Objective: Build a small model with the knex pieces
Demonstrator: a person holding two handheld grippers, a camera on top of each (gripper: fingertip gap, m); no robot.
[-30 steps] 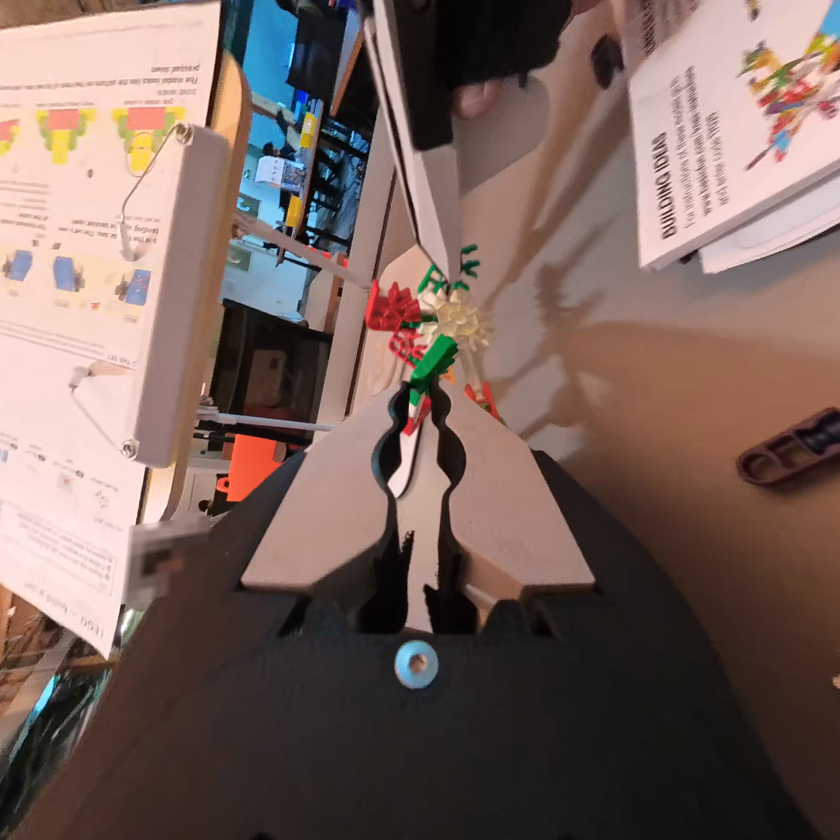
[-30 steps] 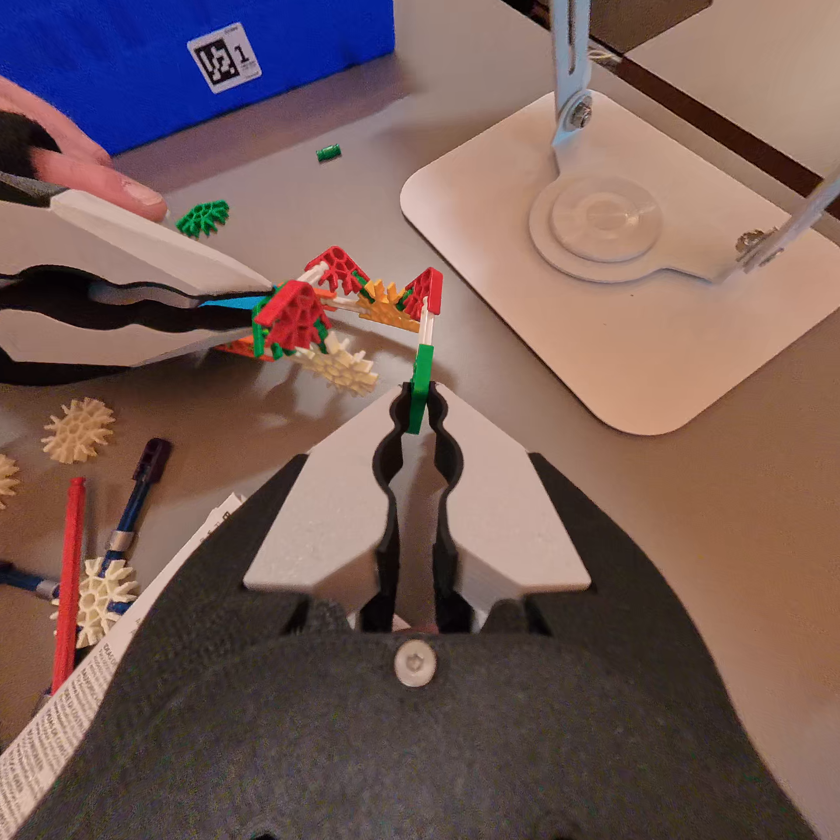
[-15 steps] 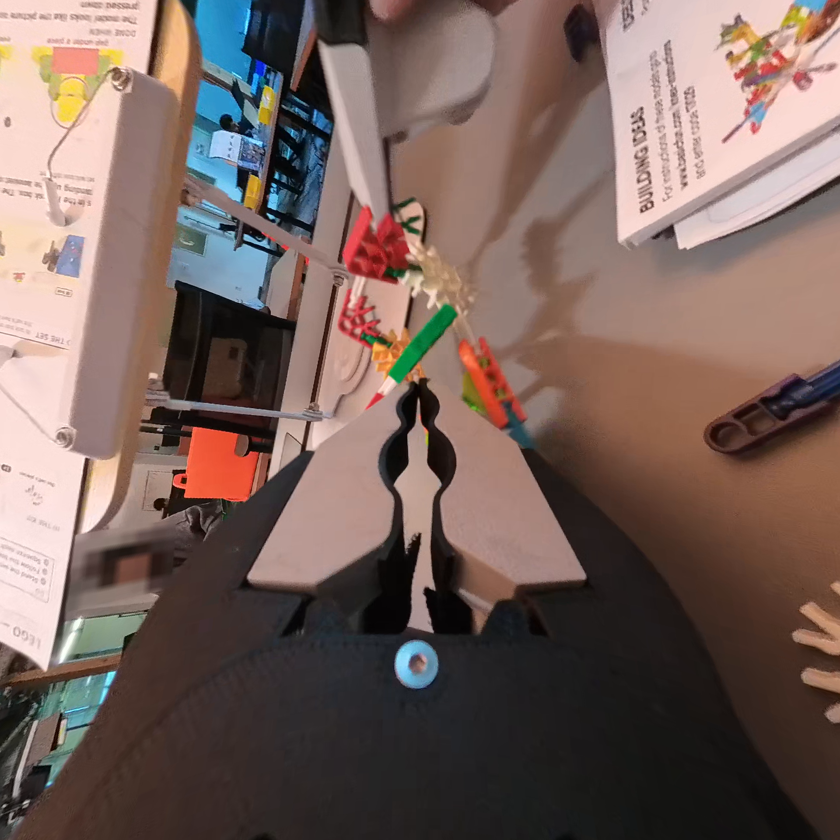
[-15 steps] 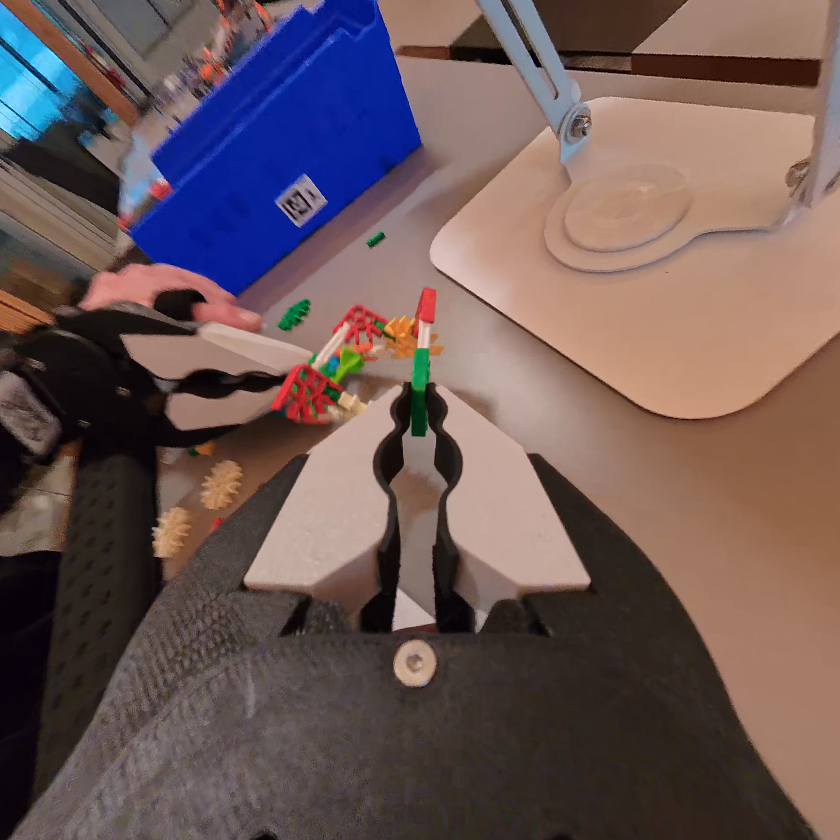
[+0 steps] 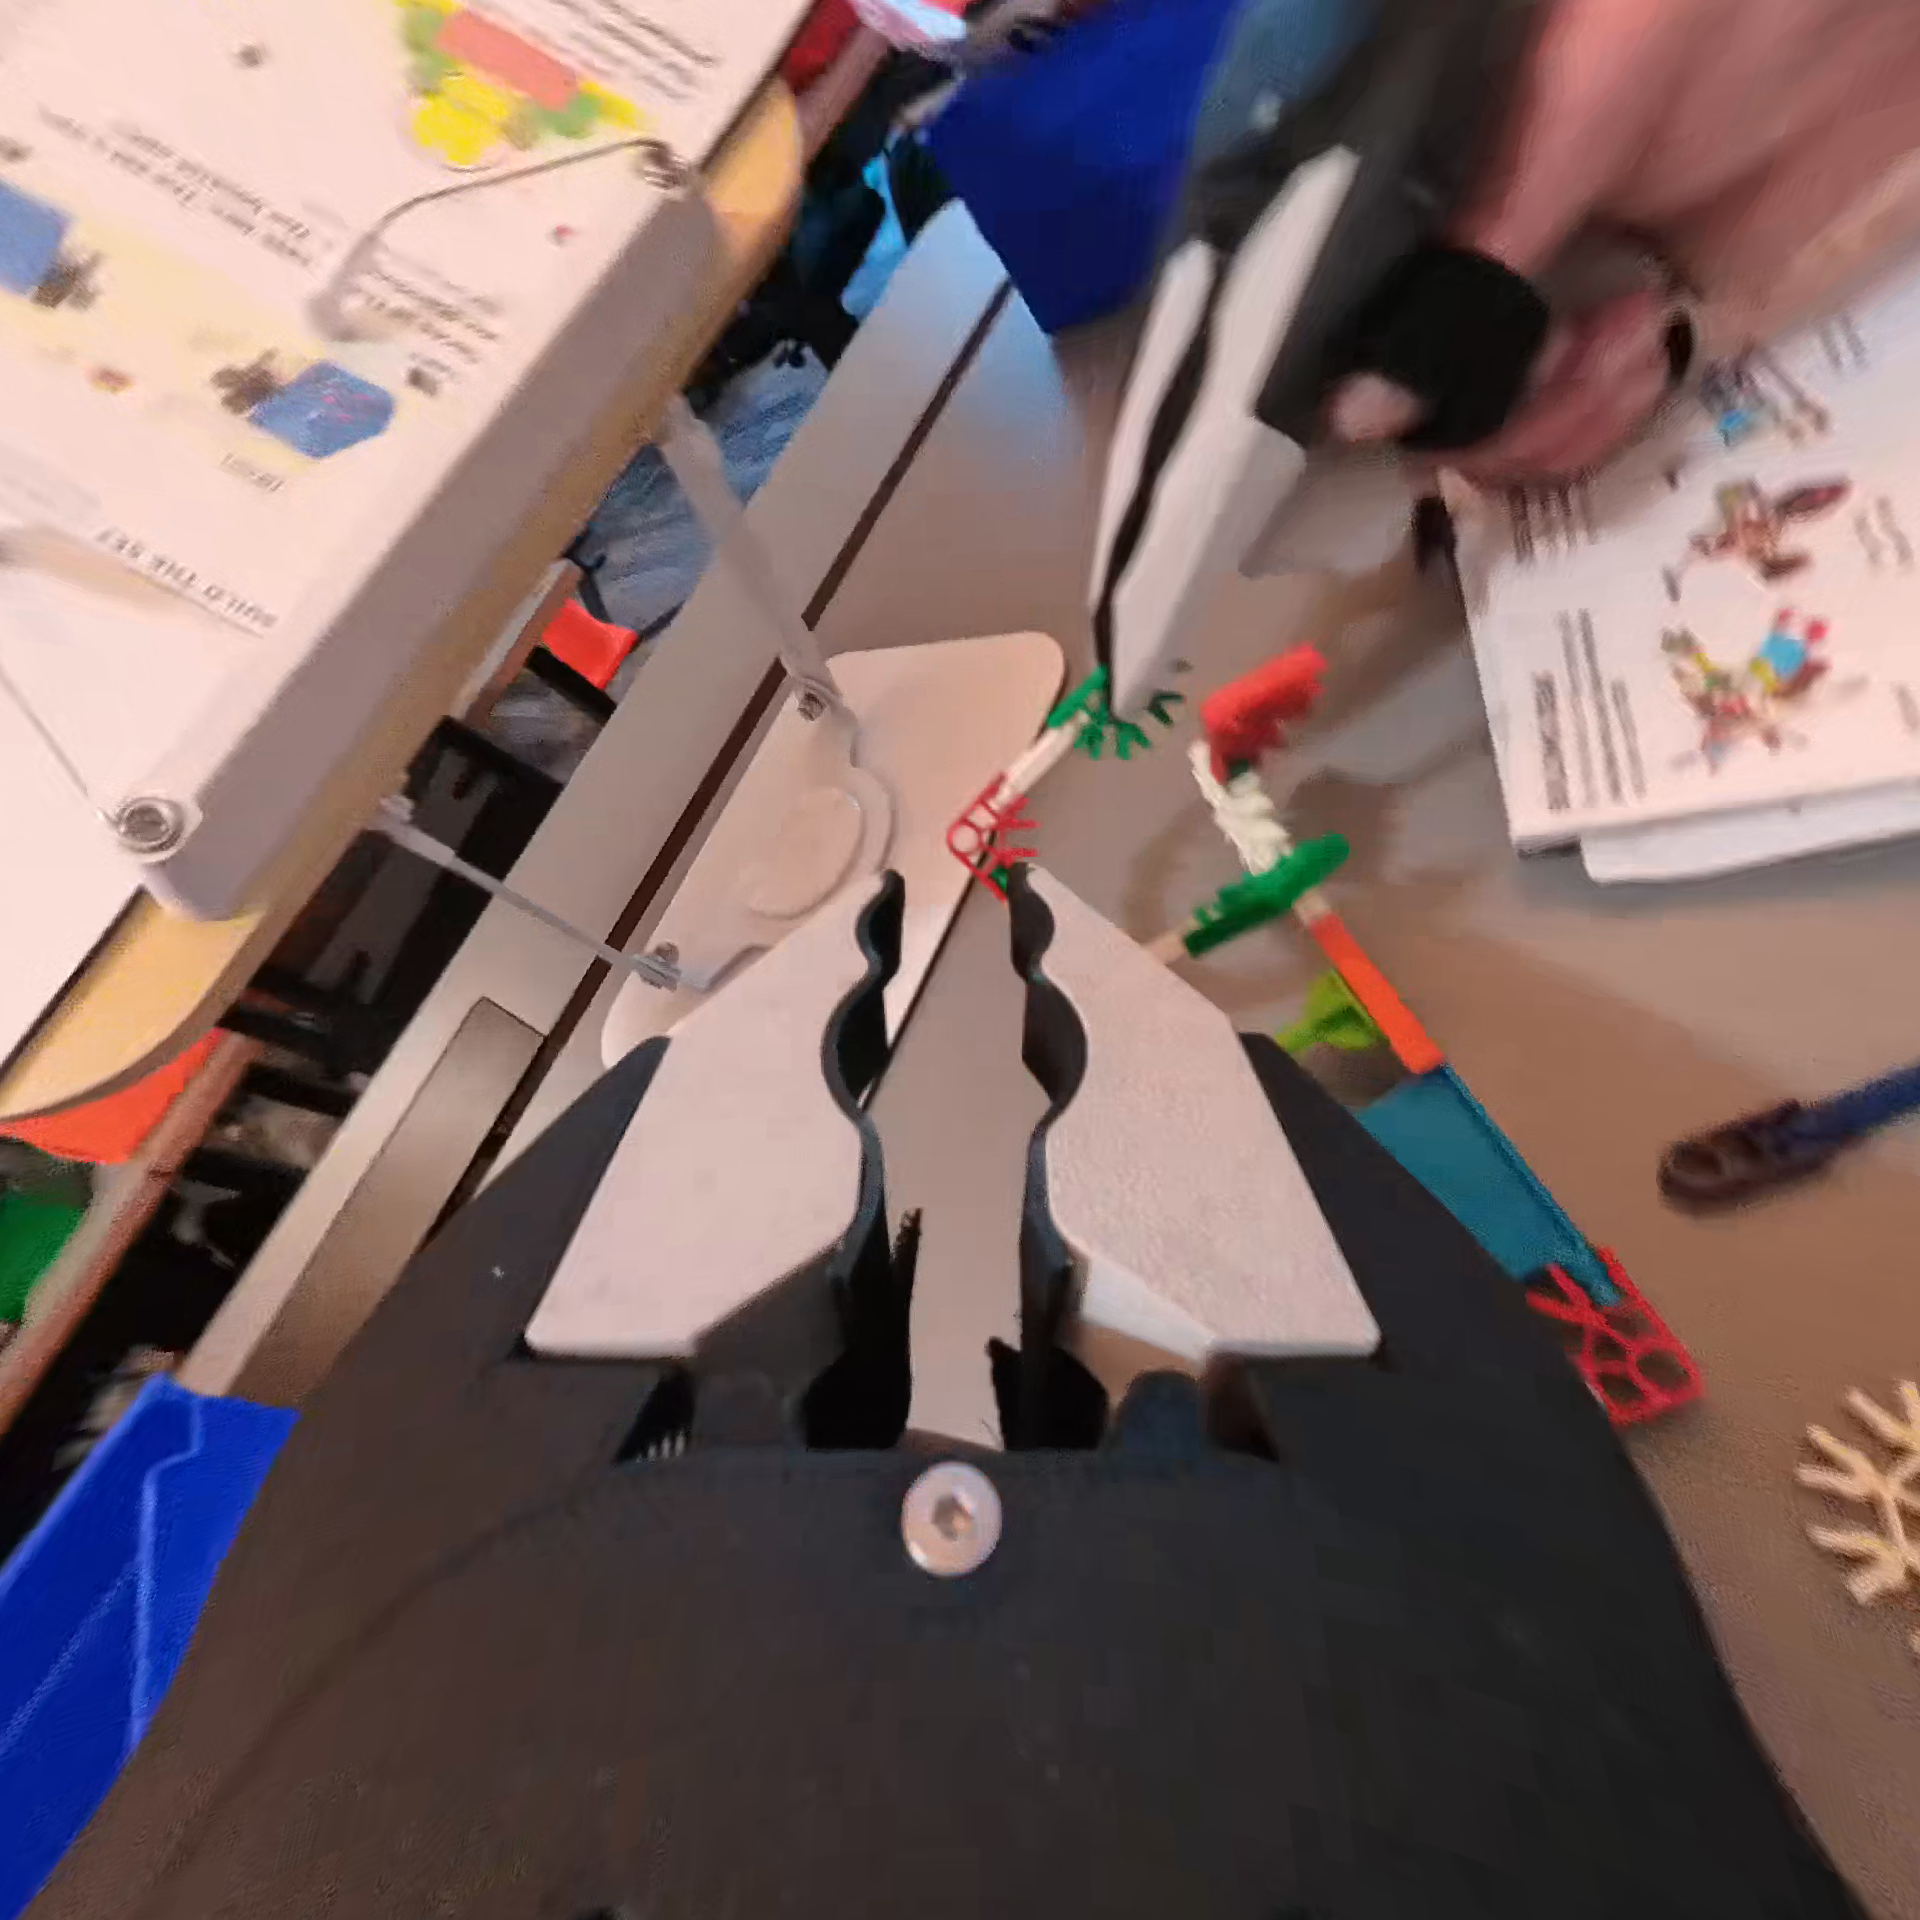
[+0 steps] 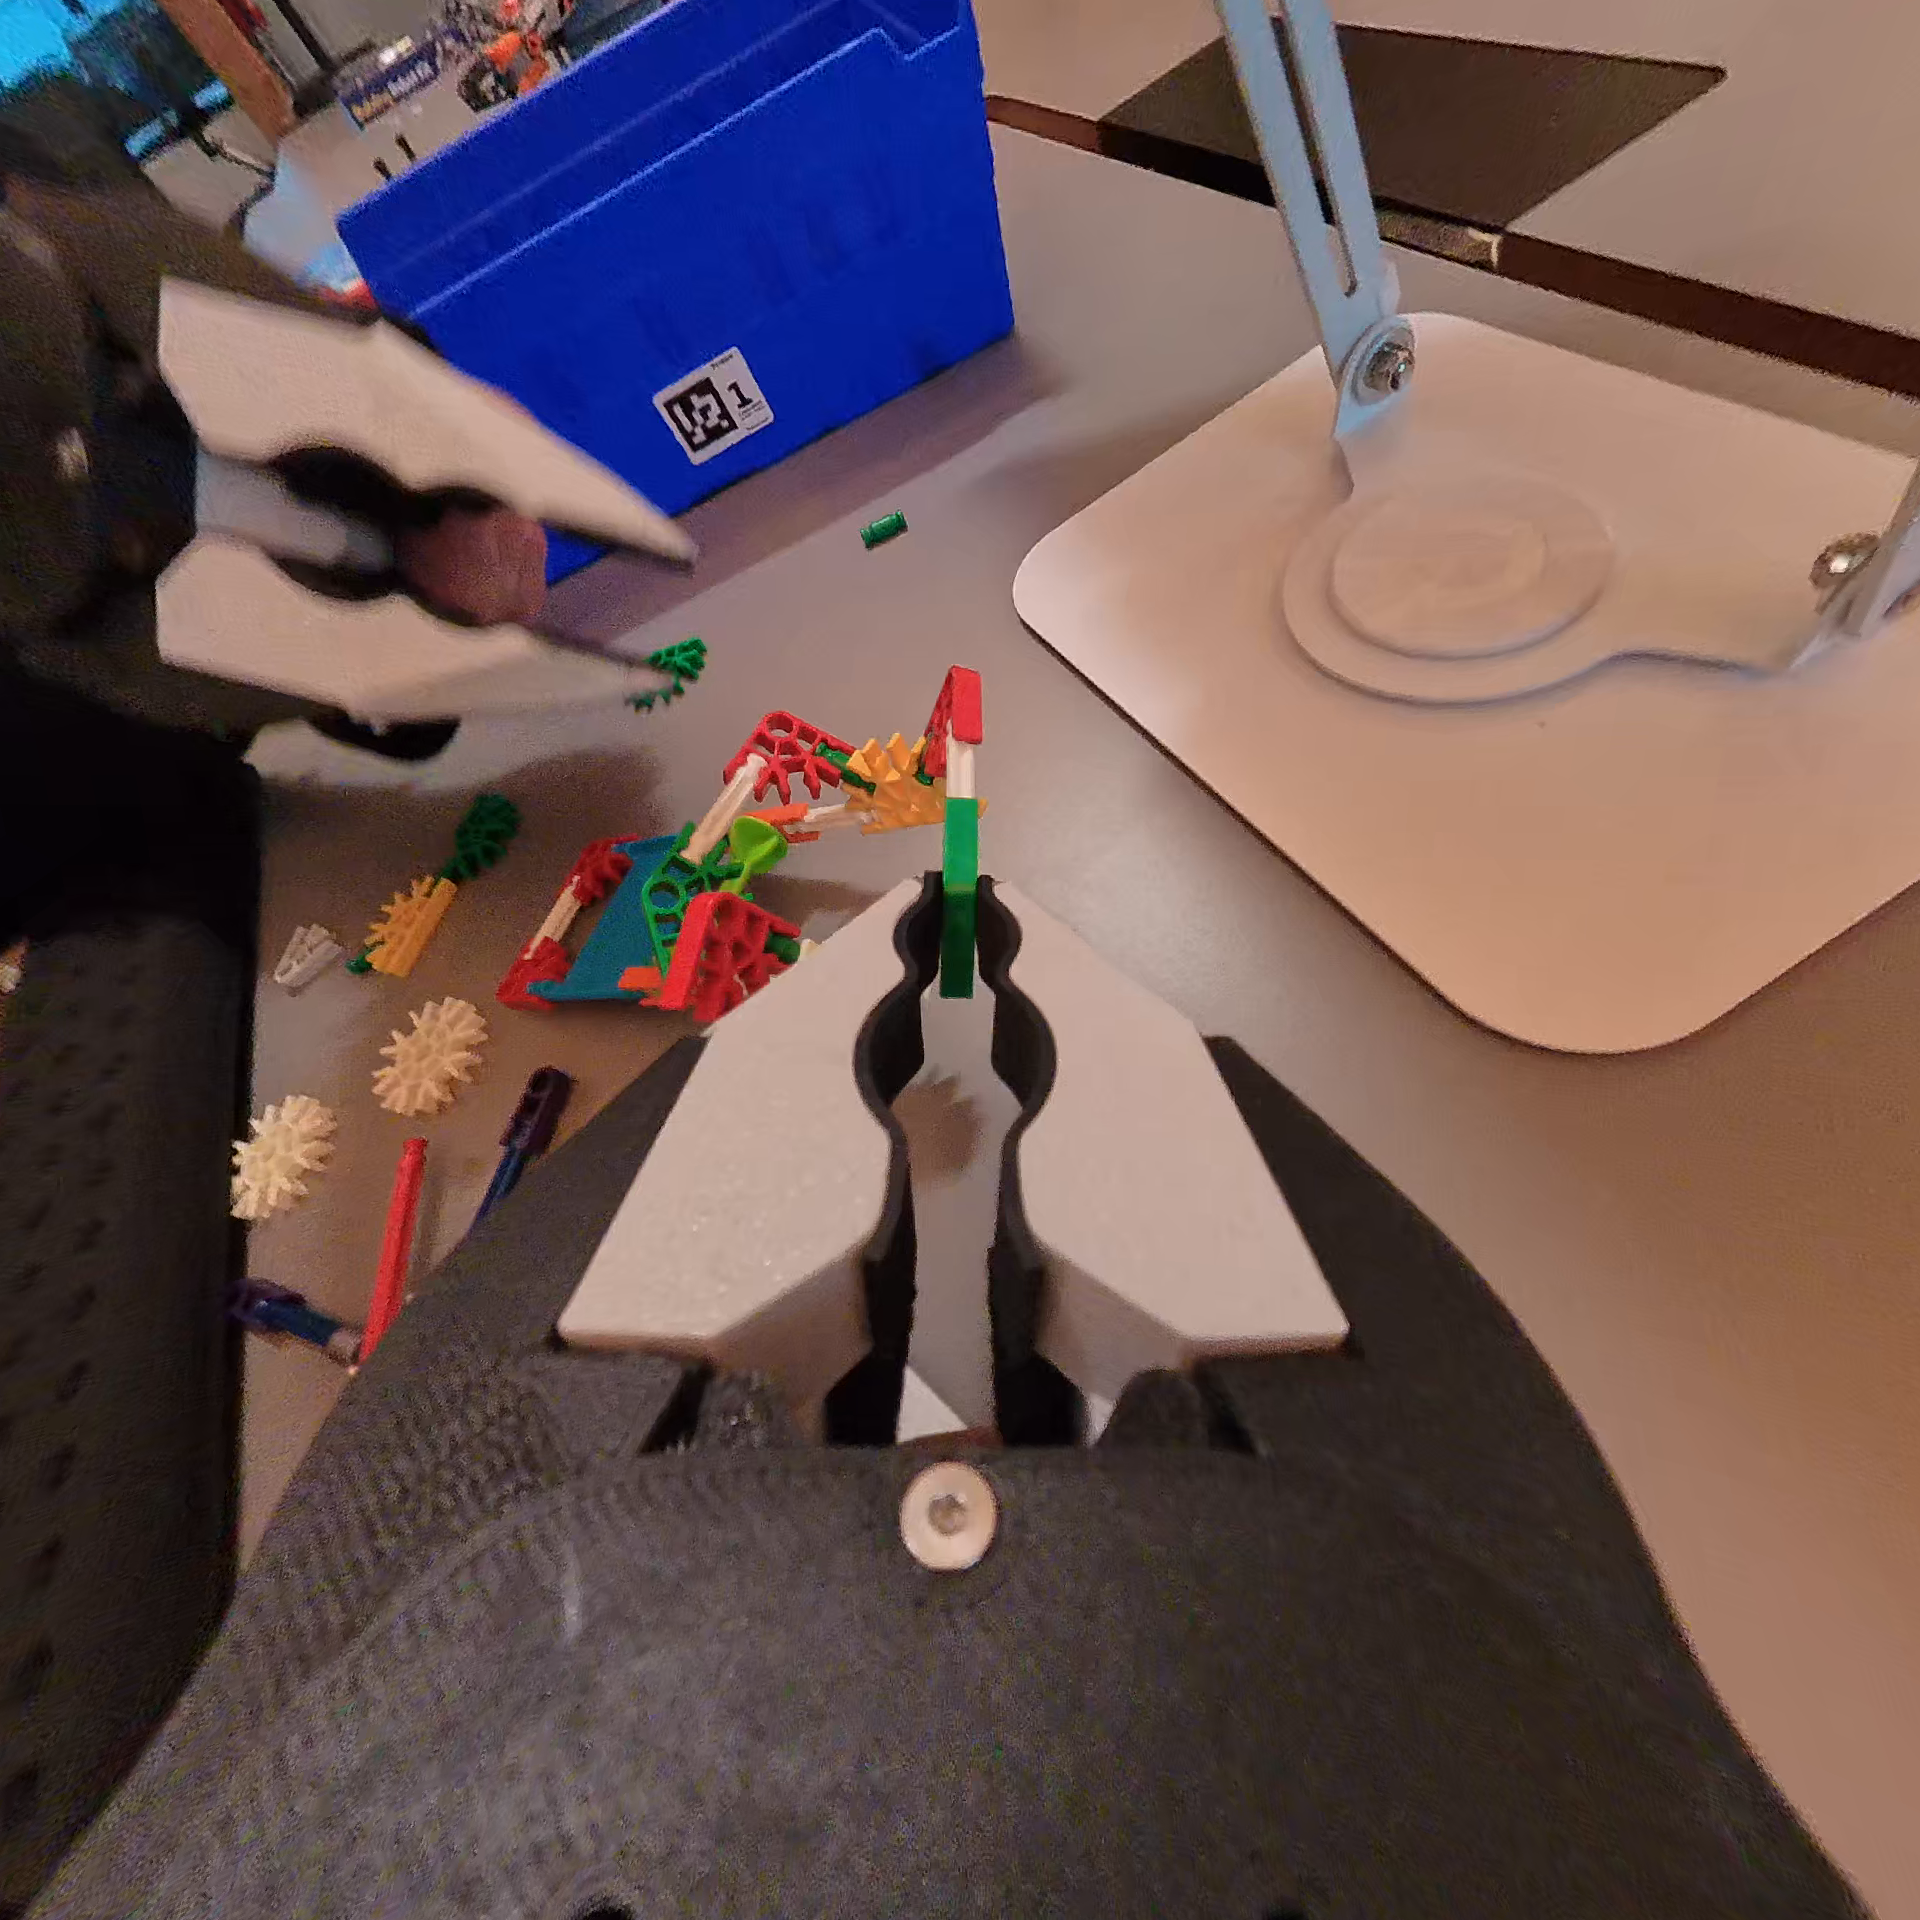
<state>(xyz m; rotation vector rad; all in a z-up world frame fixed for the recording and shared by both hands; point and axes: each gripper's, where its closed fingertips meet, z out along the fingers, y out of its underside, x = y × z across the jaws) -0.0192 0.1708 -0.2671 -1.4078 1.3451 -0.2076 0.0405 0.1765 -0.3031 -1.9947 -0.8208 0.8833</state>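
Observation:
A model of red, green, orange and white rods and connectors with a teal panel lies on the table. My right gripper is shut on a green connector at the model's upright end, joined by a white rod to a red connector. My left gripper is open and empty, its tips just short of a red connector. In the right wrist view the left gripper hovers open above the table, left of the model. In the left wrist view the right gripper shows pinching the green connector.
A blue bin stands behind the model. A white stand base lies to the right, carrying a board with an instruction sheet. Cream connectors, a red rod, a blue rod and a booklet lie around. Left tips to right tips: about 8 centimeters.
My left gripper has opened, let go of the model and pulled back from it. My right gripper keeps its hold on the green connector, and the model's other end now rests on the table.

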